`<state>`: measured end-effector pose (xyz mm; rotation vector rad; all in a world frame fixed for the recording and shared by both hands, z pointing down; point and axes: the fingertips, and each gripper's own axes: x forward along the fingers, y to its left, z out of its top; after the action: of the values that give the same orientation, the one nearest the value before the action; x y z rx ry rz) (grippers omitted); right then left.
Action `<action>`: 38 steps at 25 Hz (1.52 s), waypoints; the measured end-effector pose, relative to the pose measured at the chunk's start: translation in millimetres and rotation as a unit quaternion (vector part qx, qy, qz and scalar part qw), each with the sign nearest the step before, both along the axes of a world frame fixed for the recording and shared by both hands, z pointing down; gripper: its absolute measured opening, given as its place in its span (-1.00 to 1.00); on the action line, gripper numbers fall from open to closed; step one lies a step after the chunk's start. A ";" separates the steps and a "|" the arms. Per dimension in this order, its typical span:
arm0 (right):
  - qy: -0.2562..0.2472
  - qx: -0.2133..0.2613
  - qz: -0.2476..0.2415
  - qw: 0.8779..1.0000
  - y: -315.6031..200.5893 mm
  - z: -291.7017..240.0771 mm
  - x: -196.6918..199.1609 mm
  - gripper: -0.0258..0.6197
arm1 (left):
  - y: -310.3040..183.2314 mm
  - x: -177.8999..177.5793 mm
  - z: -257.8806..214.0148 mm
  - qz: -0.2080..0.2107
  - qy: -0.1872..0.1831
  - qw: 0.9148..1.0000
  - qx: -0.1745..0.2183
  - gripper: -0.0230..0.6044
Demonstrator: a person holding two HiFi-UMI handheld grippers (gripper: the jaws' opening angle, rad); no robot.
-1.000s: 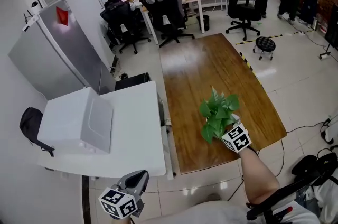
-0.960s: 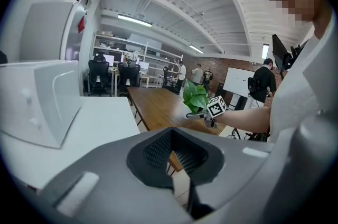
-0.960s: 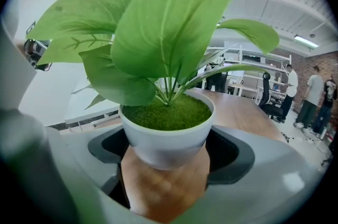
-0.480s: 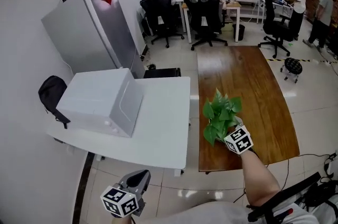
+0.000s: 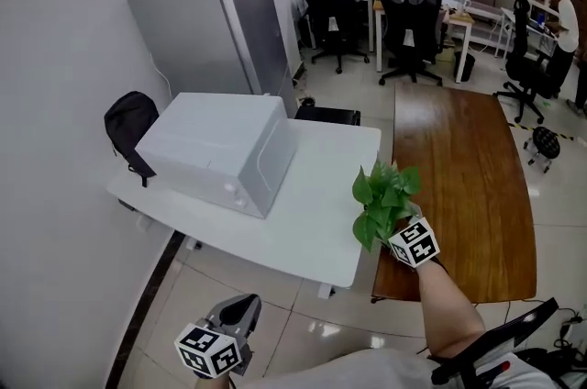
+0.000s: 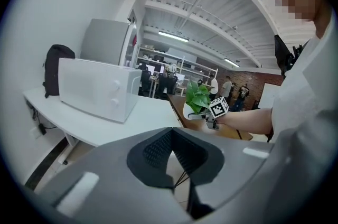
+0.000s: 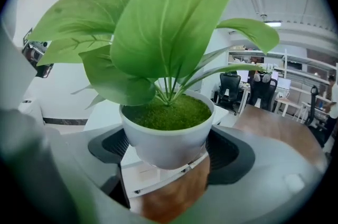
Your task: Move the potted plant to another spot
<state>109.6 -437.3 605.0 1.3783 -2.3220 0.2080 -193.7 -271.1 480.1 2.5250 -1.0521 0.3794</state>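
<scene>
The potted plant (image 5: 383, 194), broad green leaves in a white pot (image 7: 166, 133), hangs in the air over the gap between the white table (image 5: 303, 236) and the wooden table (image 5: 468, 167). My right gripper (image 5: 396, 227) is shut on the pot, one dark pad on each side of it (image 7: 168, 148). The left gripper view shows the plant (image 6: 198, 96) ahead at the right. My left gripper (image 5: 240, 309) stays low at the bottom left, in front of the white table, its jaws together (image 6: 175, 160) with nothing between them.
A white boxy appliance (image 5: 225, 153) stands on the left half of the white table. Behind it are a grey fridge (image 5: 220, 20) and a black backpack (image 5: 128, 121). Office chairs (image 5: 408, 25) and desks fill the back. A black chair (image 5: 495, 341) is beside my right arm.
The view has swung left, and the plant has travelled with my right gripper from above the wooden table to the near right edge of the white table. My left gripper came along, still shut.
</scene>
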 end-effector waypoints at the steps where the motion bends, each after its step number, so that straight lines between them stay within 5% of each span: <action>1: 0.000 -0.001 -0.008 1.000 -4.4 1.1 -8.8 0.48 | -0.2 -6.2 0.0 -0.008 -0.001 1.000 0.000 -0.95; 20: -0.020 -0.019 -0.126 0.992 -48.5 36.2 -159.9 0.48 | 35.2 -91.1 15.9 -0.133 -0.020 0.991 -0.026 -0.95; 38: -0.016 -0.035 -0.147 0.988 -58.3 70.9 -185.3 0.48 | 50.4 -103.7 37.8 -0.167 -0.024 0.985 -0.041 -0.95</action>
<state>-75.7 -495.6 675.8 0.9908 -2.4838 0.2190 -297.4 -220.7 517.9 2.2229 -1.4188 0.3784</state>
